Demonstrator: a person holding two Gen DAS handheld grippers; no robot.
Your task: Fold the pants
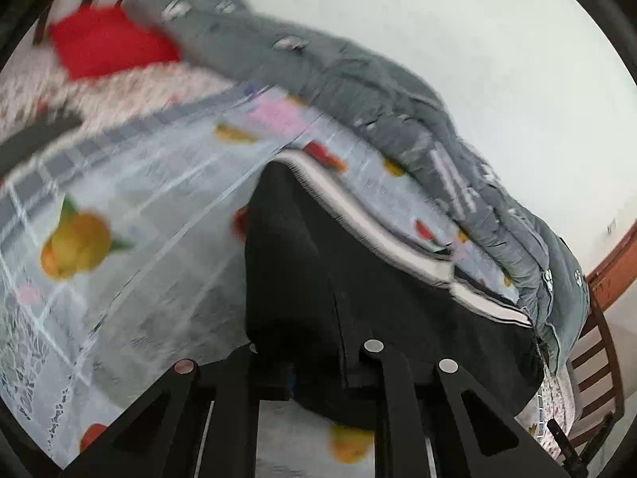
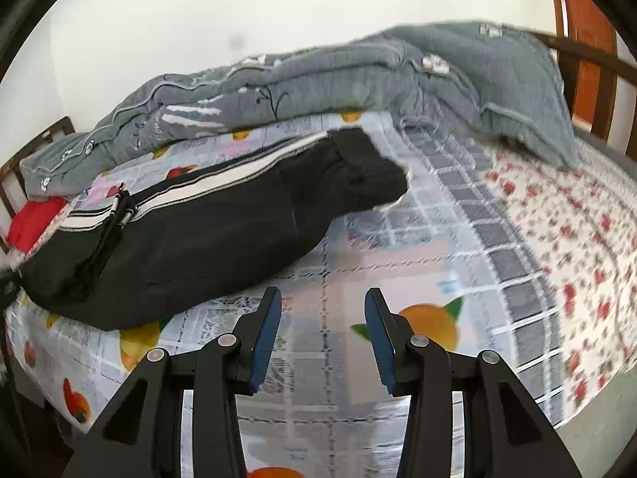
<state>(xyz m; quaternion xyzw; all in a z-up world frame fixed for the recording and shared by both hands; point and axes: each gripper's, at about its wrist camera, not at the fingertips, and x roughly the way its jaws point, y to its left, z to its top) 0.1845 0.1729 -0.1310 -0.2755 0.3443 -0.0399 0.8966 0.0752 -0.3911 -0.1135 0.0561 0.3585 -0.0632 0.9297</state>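
Black pants [image 1: 358, 259] with a white side stripe [image 1: 378, 231] rise from the fruit-print bedsheet [image 1: 139, 199] in the blurred left wrist view. Their near end hangs over my left gripper [image 1: 314, 362] and hides its fingertips; the jaws stand close together, shut on the cloth. In the right wrist view the pants [image 2: 199, 231] lie folded lengthwise across the left of the bed. My right gripper [image 2: 322, 318] hovers open over the sheet [image 2: 398, 259] just in front of the pants, with nothing between its blue pads [image 2: 264, 334].
A rumpled grey quilt [image 2: 318, 79] lies along the far side of the bed against a white wall. A red cloth [image 2: 36, 219] sits at the far left end. Brown wooden bed rails [image 2: 589, 63] stand at the right, and a floral sheet [image 2: 577, 259] covers that side.
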